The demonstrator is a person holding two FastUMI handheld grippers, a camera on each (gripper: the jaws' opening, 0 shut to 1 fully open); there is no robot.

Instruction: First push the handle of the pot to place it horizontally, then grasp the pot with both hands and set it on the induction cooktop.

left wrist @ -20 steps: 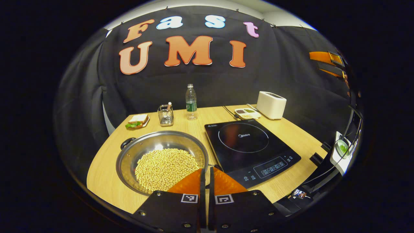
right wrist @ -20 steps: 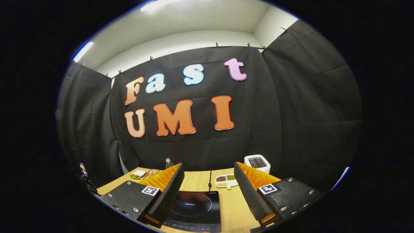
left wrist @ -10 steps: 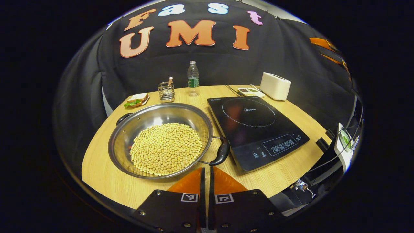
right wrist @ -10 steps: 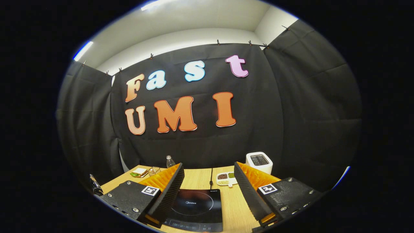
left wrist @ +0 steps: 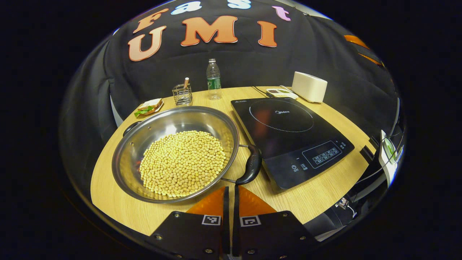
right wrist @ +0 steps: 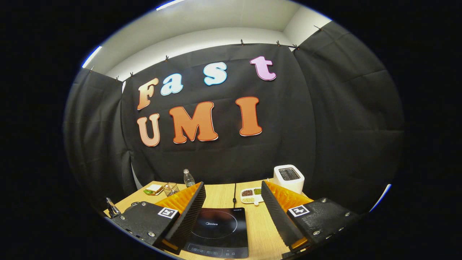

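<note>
Your pot (left wrist: 173, 151), full of beans, sits on the table (left wrist: 317, 195) just left of the induction cooktop (left wrist: 288, 137). You're on the handle-push step, by my reading: left gripper (left wrist: 230, 196), fingers pressed together, sits just near of the black handle (left wrist: 251, 166). Right gripper (right wrist: 232, 206) hangs wide apart over the cooktop. Next, nudge that handle level.

Pot (left wrist: 173, 151) ahead-left of left gripper (left wrist: 230, 195); its near handle (left wrist: 251, 164) just ahead; cooktop (left wrist: 292, 135) ahead-right, beside the pot.
</note>
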